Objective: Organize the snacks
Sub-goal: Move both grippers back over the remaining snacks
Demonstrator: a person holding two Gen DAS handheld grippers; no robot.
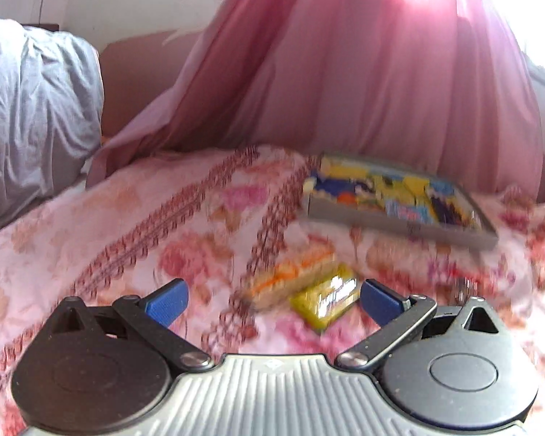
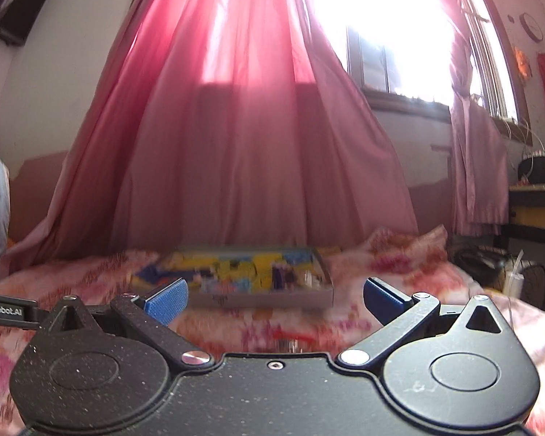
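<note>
The room is a bedroom: a pink curtain (image 2: 236, 145) hangs across a bright window (image 2: 399, 36), and in front of it lies a bed covered with one floral bedspread (image 1: 109, 236) in pink and orange. A dark screen (image 2: 7, 3) is mounted high on the wall at the left, and one round clock (image 2: 531, 26) hangs on the wall at the right. A pale blue bundle of cloth (image 1: 29, 109) sits at the left edge of the bed.

I count one grey tray (image 1: 399, 223) on the bedspread, towards the curtain side. It is filled with yellow and blue snack packets; blur prevents a count of them. The right wrist view shows the same tray straight ahead, beyond my fingers.

Outside the tray I count two loose snacks, lying on the bedspread side by side and touching or nearly so: one orange-striped packet (image 1: 294, 272) and one yellow packet (image 1: 327, 296). Both lie nearer to me than the tray and apart from it.

My left gripper (image 1: 272, 299) hovers above the bedspread with its two blue fingers spread wide and nothing between them; the two loose packets lie just ahead, the yellow one near the right finger. My right gripper (image 2: 274, 299) is likewise spread wide and holds nothing.
</note>
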